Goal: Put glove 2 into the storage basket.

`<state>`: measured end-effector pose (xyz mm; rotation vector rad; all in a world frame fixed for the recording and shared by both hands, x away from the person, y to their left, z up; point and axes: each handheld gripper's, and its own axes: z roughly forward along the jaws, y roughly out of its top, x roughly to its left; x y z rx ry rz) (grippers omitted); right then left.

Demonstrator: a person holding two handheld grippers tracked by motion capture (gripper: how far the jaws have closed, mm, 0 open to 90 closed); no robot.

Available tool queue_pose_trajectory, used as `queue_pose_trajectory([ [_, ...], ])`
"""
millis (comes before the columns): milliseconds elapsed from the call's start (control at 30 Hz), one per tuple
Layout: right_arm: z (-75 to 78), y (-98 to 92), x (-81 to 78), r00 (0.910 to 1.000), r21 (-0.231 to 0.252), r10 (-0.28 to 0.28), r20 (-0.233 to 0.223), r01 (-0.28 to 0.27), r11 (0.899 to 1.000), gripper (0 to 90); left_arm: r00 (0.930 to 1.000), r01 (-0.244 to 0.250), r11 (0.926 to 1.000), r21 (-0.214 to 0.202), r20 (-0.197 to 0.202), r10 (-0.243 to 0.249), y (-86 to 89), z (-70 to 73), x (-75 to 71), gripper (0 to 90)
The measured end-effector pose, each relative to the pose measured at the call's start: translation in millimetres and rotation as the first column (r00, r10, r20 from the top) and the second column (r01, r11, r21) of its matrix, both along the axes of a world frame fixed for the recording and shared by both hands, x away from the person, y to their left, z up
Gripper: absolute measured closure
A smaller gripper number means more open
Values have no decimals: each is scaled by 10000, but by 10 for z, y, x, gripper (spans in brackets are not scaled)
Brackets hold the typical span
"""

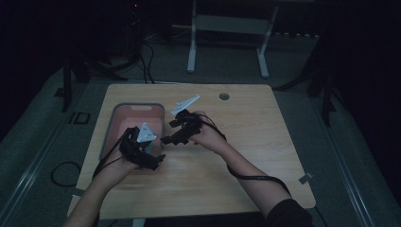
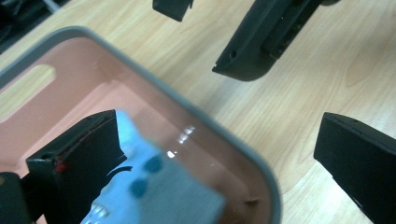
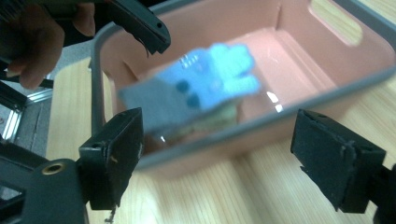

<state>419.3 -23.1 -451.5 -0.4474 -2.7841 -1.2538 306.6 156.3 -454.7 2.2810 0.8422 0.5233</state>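
A pink bin with a grey rim [image 1: 137, 105] stands on the left part of the wooden table. Inside it is a light-blue and grey cloth piece with dark blue dots [image 3: 201, 84], blurred, so I cannot tell whether it rests on the bottom. In the left gripper view the cloth [image 2: 154, 186] lies just past my left jaw. My left gripper [image 1: 158, 160] is open at the bin's near right corner, nothing between its jaws [image 2: 215, 140]. My right gripper [image 1: 165, 139] is open outside the bin's right wall, facing the cloth [image 3: 217, 135].
A pale yellowish item [image 3: 219, 119] peeks from under the cloth in the bin. The table [image 1: 255, 142] is bare wood to the right, with a round hole [image 1: 224, 96] near its far edge. Cables trail from both grippers, and a white desk frame [image 1: 191, 47] stands behind.
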Motion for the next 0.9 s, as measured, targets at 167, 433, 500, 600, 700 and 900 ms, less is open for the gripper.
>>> queue_pose_trajectory([
  [167,-40,-211,0,9999,62,-142,-93,142,9999,170,9987,502,9986,186,90,-504,-199,-23,-2,11],
  [433,-136,-566,-79,9984,-80,-566,43,567,9984,170,9914,1307,9914,-114,-39,-1308,-517,-78,-23,11],
  [500,-168,-647,-91,9977,-78,-670,-3,670,9977,169,9901,1402,9899,-231,-69,-1404,-566,-90,-23,11],
  [600,-199,-714,-104,9972,-106,-752,-32,751,9971,170,9878,1555,9875,-265,-60,-1558,-615,-103,-29,11],
  [700,-268,-854,-134,9962,-134,-874,10,874,9961,170,9821,1877,9815,-377,-96,-1882,-735,-150,-57,11],
  [900,-380,-1031,-180,9946,-97,-1038,-45,1037,9946,169,9733,2257,9731,-469,-317,-2272,-876,-242,-76,11],
])
